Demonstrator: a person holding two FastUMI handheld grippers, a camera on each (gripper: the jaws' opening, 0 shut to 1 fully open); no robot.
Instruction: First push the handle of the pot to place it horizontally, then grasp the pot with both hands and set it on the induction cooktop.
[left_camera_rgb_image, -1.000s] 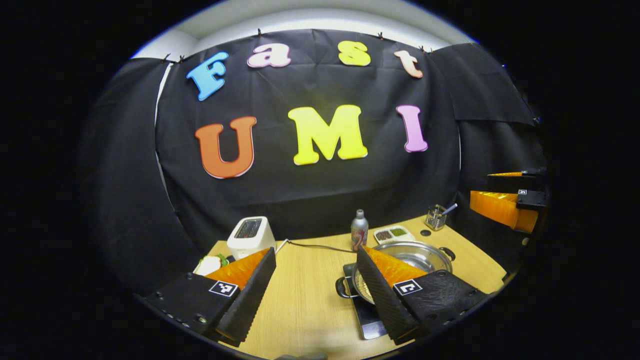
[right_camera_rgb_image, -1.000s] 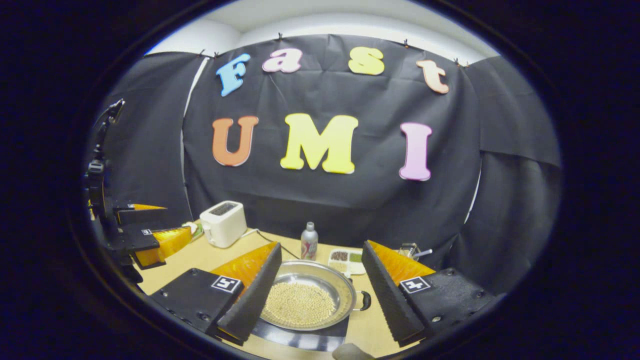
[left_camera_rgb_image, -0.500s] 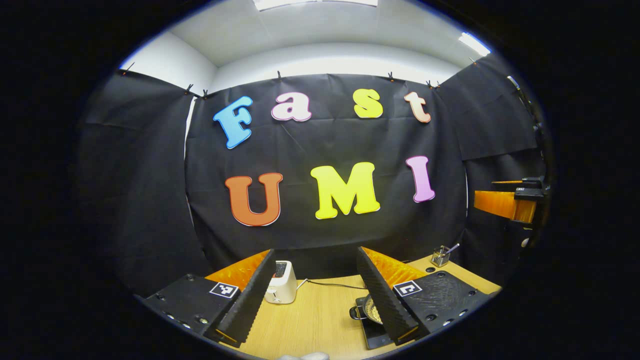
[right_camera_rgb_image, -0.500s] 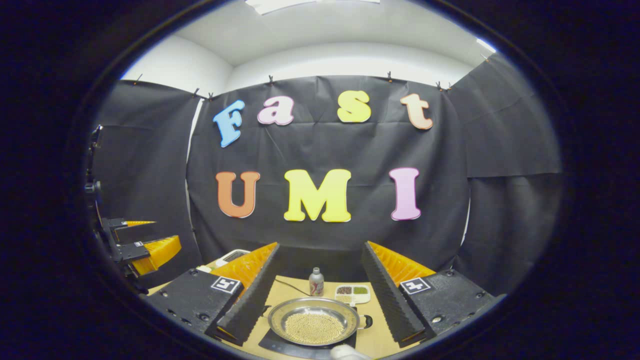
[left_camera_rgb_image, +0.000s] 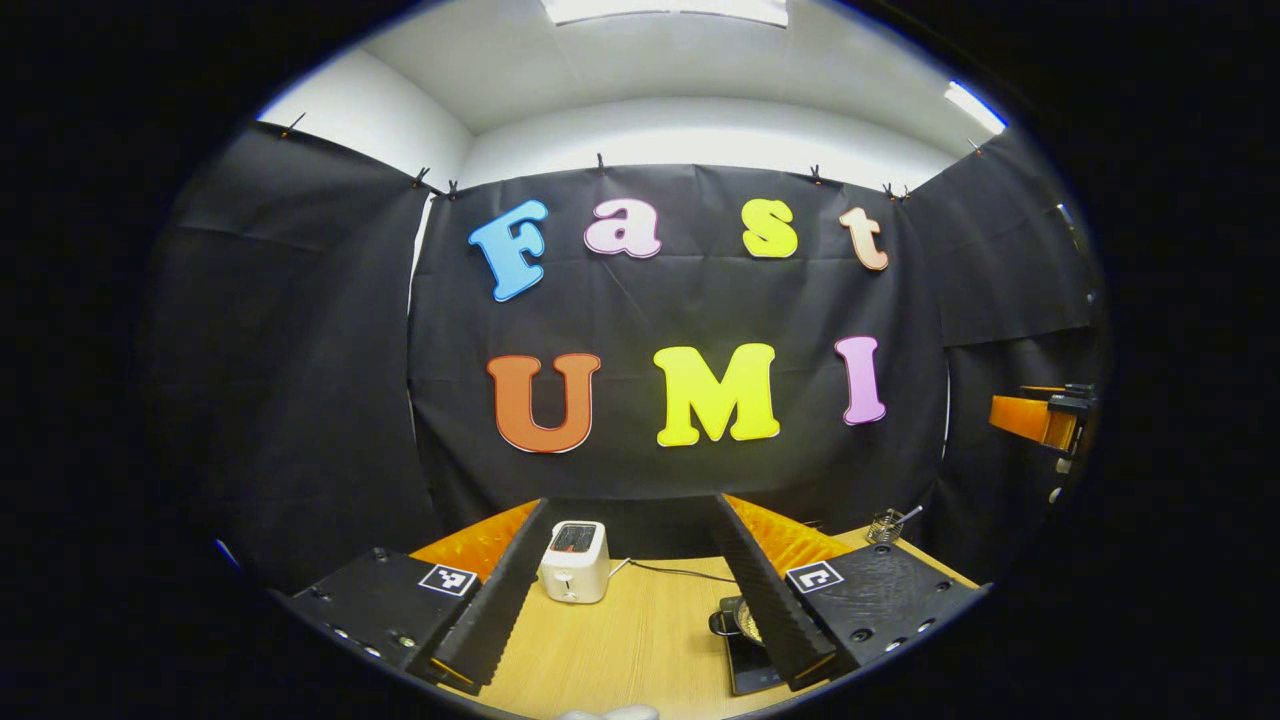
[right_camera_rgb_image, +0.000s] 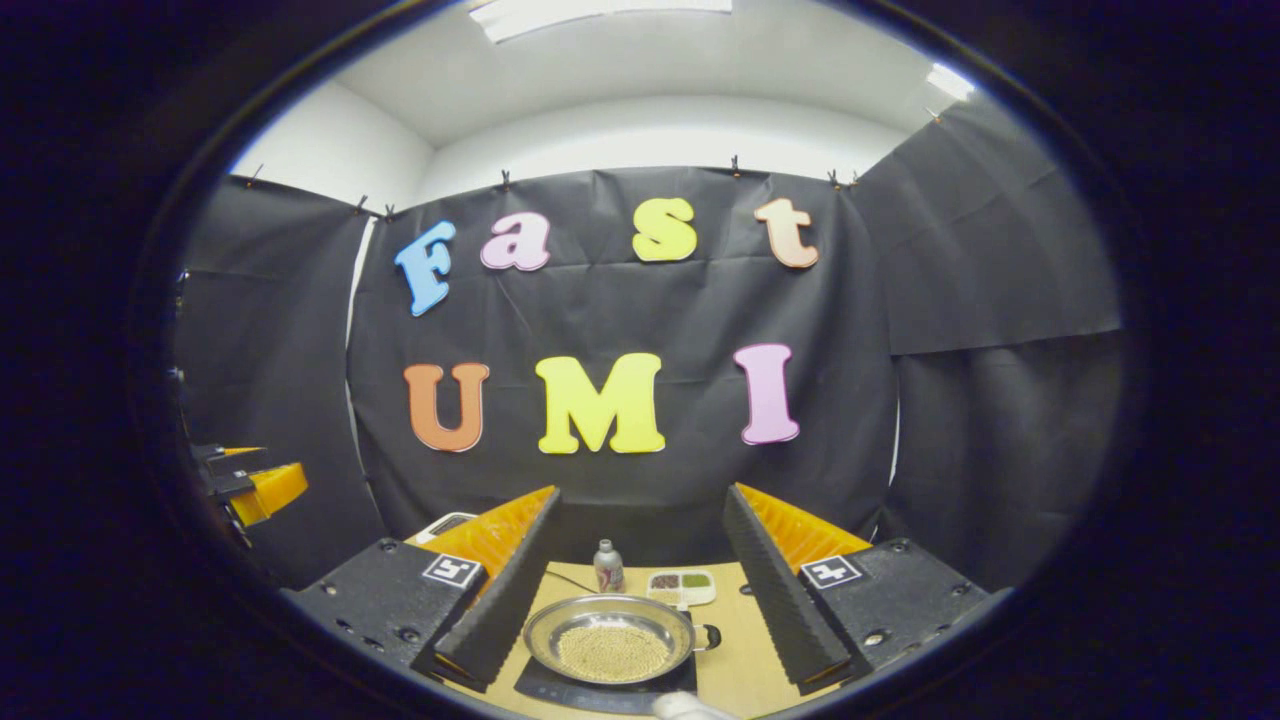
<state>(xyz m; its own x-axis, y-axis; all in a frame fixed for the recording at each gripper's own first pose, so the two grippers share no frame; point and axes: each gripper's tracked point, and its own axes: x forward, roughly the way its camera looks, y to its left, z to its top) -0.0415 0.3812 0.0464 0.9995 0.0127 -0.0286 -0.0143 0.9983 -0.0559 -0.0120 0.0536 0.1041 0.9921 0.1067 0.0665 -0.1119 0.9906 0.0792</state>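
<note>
A steel pot (right_camera_rgb_image: 610, 640) holding small pale grains sits on the black induction cooktop (right_camera_rgb_image: 560, 688), with one black handle (right_camera_rgb_image: 709, 636) pointing right. In the left gripper view, the pot (left_camera_rgb_image: 738, 620) peeks out from behind my right-hand finger, resting on the cooktop (left_camera_rgb_image: 752, 672). My left gripper (left_camera_rgb_image: 631, 502) is open and holds nothing, raised back from the table. My right gripper (right_camera_rgb_image: 642, 495) is open too, empty, with the pot low between its fingers and well beyond them. Each gripper appears at the edge of the other's view: the right one (left_camera_rgb_image: 1040, 420), the left one (right_camera_rgb_image: 250, 485).
A white toaster (left_camera_rgb_image: 574, 560) with its cord stands at the back of the wooden table (left_camera_rgb_image: 620, 640). A small bottle (right_camera_rgb_image: 605, 567) and a divided dish (right_camera_rgb_image: 682, 588) sit behind the pot. A glass holder with a utensil (left_camera_rgb_image: 885, 524) stands at the back right.
Both grippers have drawn back and tilted up from the table, so the pot and cooktop look smaller and lower. The pot stays on the cooktop; both grippers stay open.
</note>
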